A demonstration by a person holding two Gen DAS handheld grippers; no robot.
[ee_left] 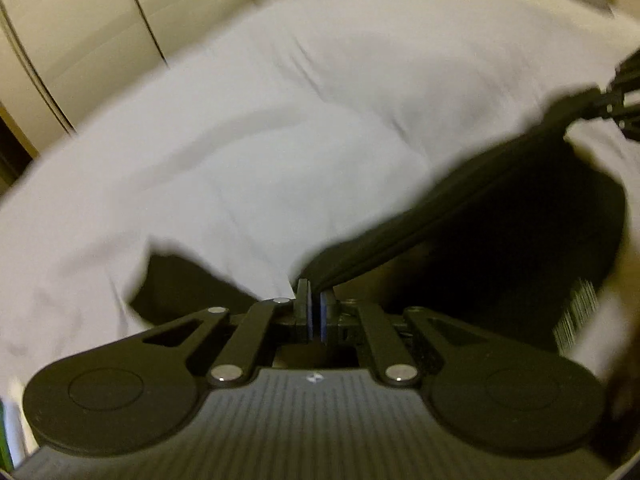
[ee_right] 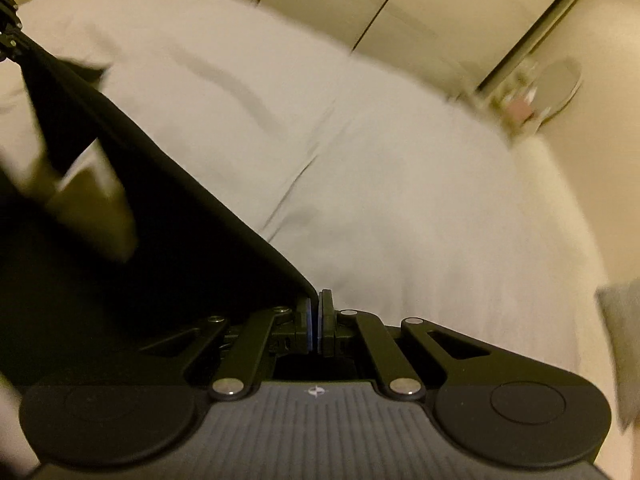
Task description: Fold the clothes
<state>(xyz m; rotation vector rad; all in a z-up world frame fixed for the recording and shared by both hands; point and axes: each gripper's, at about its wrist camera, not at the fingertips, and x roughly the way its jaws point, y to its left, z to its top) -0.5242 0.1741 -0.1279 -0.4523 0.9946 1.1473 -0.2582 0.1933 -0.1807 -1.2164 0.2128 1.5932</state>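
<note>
Here, view by view:

Left wrist view, grip: the left gripper (ee_left: 314, 300) is clamped on an edge of a black garment (ee_left: 500, 216), its blue pads pressed together with cloth pinched at the tips.

Left wrist view, span: the garment's hem runs taut, up and to the right, to the right gripper (ee_left: 618, 100) at the frame's edge; it looks held at two corners so that it hangs flat, a sound start for a fold.

Left wrist view, loose part: a flap of the same cloth droops to the left of the pads, apparently slack past the pinch.

Left wrist view, setting: a bed (ee_left: 240, 128) covered in white lies below, and the garment appears lifted clear of it.

Right wrist view, grip: the right gripper (ee_right: 316, 304) is closed too, a corner of the black garment (ee_right: 160, 220) caught at its tips.

Right wrist view, span: the hem climbs left toward the left gripper (ee_right: 10, 40) in the far corner, stretched straight between the two.

Right wrist view, setting: the bed (ee_right: 400, 180) stretches ahead, bare and smooth, likely the surface for laying the garment down; wardrobe doors (ee_right: 400, 8) stand behind.

Focus: blur softens both views, so finer detail cannot be told.
</note>
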